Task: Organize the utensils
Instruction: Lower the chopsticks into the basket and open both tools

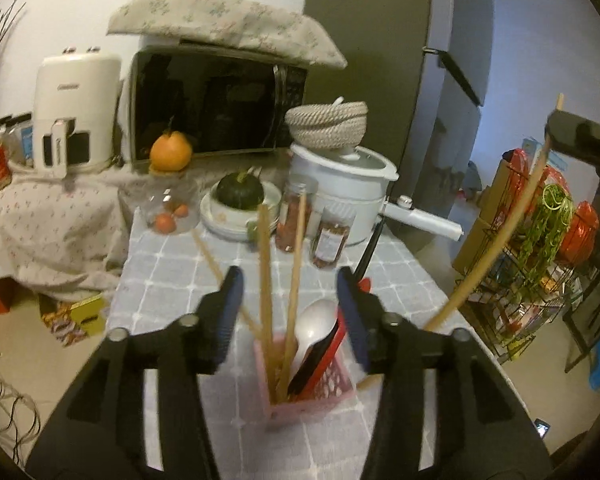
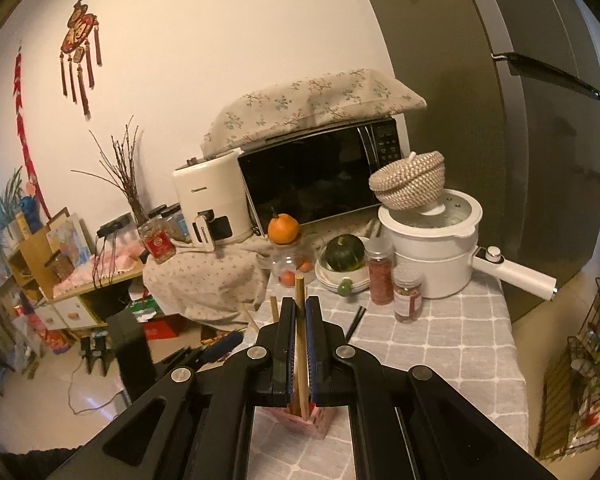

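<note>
Chopsticks (image 1: pixel 265 280) stand in the pink utensil basket (image 1: pixel 312 400) on the grey checked tablecloth (image 1: pixel 172 272), beside a white spoon (image 1: pixel 314 324). Left gripper (image 1: pixel 290 304) hangs over the basket, jaws apart and empty. Right gripper (image 2: pixel 300 344) pinches one wooden chopstick (image 2: pixel 299 292) above the basket.

A pink slotted holder (image 1: pixel 312 396) is standing upright, holding wooden chopsticks (image 1: pixel 265 280) leaning toward twelve o'clock, a white spoon (image 1: pixel 314 326) and a red-and-black utensil (image 1: pixel 320 354).
</note>
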